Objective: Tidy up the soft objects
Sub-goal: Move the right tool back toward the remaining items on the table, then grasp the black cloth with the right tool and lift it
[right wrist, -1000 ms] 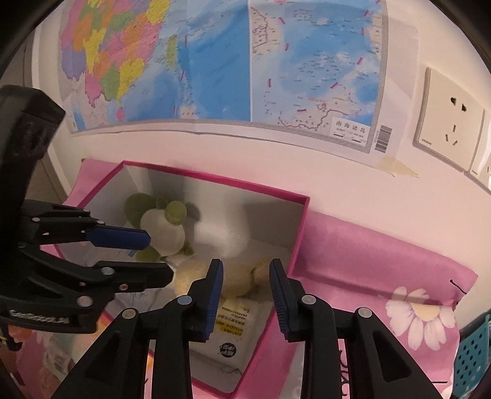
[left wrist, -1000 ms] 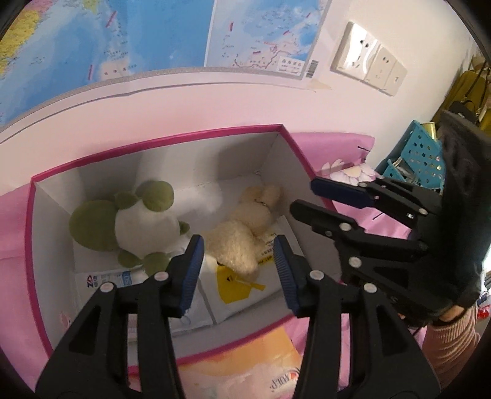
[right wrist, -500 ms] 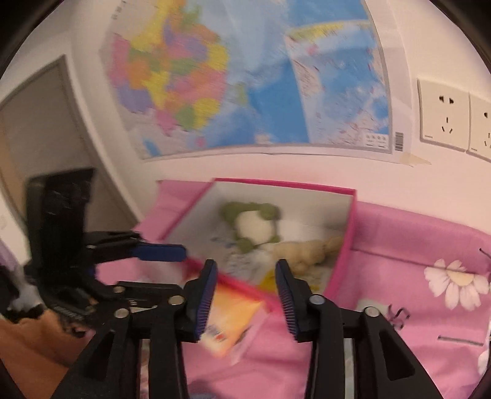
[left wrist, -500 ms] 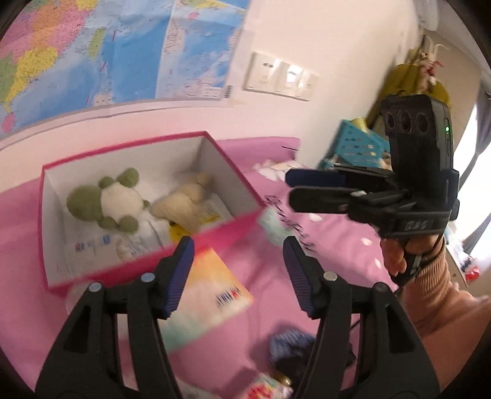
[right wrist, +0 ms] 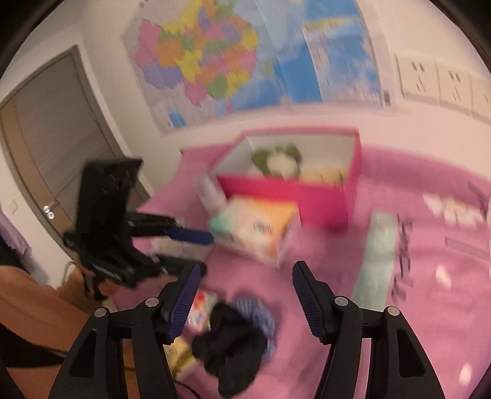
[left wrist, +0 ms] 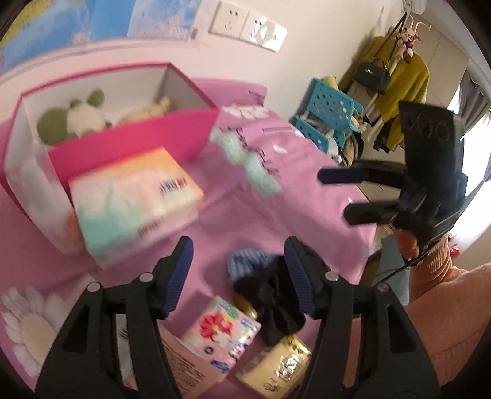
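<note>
Both grippers, left gripper (left wrist: 237, 276) and right gripper (right wrist: 245, 299), empty with jaws just opening, poised above black cloth (right wrist: 228, 346) for pickup into pink box (left wrist: 135, 144).

A map (right wrist: 245, 58) and sockets (left wrist: 247, 26) hang on the white wall; a door (right wrist: 52, 132) stands shut.

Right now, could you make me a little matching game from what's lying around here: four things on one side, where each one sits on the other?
Things:
1. green and white plush toy
2. tissue pack
3. black sock
4. blue basket

Places:
A. off the bed's far edge, by the hanging clothes
B. on the pink bedspread, just in front of the box
C. inside the pink box
D. crumpled near the bed's front edge, beside a gold can

Pairs: 1-C, 2-B, 3-D, 4-A
</note>
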{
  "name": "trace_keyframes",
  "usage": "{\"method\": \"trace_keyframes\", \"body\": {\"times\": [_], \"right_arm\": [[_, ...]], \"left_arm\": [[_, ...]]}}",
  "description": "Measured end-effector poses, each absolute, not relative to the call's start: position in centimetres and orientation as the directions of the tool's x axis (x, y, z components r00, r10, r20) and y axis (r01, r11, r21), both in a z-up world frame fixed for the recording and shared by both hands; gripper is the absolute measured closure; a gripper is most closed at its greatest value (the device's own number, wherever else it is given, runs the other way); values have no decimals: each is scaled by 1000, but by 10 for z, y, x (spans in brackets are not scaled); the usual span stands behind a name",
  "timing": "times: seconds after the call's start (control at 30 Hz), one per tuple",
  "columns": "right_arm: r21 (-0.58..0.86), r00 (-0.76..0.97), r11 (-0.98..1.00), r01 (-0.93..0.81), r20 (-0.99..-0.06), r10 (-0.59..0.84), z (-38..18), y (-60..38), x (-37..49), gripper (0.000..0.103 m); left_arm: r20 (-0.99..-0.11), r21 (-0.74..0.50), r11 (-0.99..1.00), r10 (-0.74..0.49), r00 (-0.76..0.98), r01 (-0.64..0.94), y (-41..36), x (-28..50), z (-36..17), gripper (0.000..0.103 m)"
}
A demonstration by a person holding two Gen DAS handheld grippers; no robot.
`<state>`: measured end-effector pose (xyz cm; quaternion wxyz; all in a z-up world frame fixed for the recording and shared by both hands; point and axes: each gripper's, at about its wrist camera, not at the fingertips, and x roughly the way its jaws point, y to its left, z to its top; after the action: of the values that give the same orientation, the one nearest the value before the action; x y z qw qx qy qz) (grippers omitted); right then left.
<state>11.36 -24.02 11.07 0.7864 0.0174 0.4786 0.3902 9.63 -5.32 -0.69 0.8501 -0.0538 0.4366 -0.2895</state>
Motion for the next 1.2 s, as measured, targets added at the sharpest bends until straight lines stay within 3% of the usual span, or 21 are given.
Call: {"method": "trace_keyframes", "body": {"times": [0.2, 0.43, 0.53, 0.6, 0.7, 1.2], "right_arm": [[425, 137, 727, -539, -807, 574, 61, -238, 88, 39], [448, 112, 712, -541, -800, 589, 46, -231, 77, 40], [439, 115, 709, -552, -802, 586, 45, -228, 73, 56], [436, 113, 708, -556, -804, 584, 44, -226, 73, 76], [421, 129, 710, -564, -805, 580, 46, -225, 73, 87], [429, 177, 660, -618, -741, 647, 81, -212, 77, 93]], "left_arm": [[-734, -348, 823, -537, 416, 449, -62, 83, -25, 40], [-745, -362, 825, -536, 397, 434, -61, 74, -36, 40], [-744, -374, 821, -543, 390, 431, -59, 74, -38, 40], [-745, -373, 819, -544, 385, 435, -60, 74, -39, 40], [-744, -377, 810, -554, 374, 449, -63, 74, -40, 40], [-743, -352, 799, -555, 374, 488, -71, 74, -36, 40]]}}
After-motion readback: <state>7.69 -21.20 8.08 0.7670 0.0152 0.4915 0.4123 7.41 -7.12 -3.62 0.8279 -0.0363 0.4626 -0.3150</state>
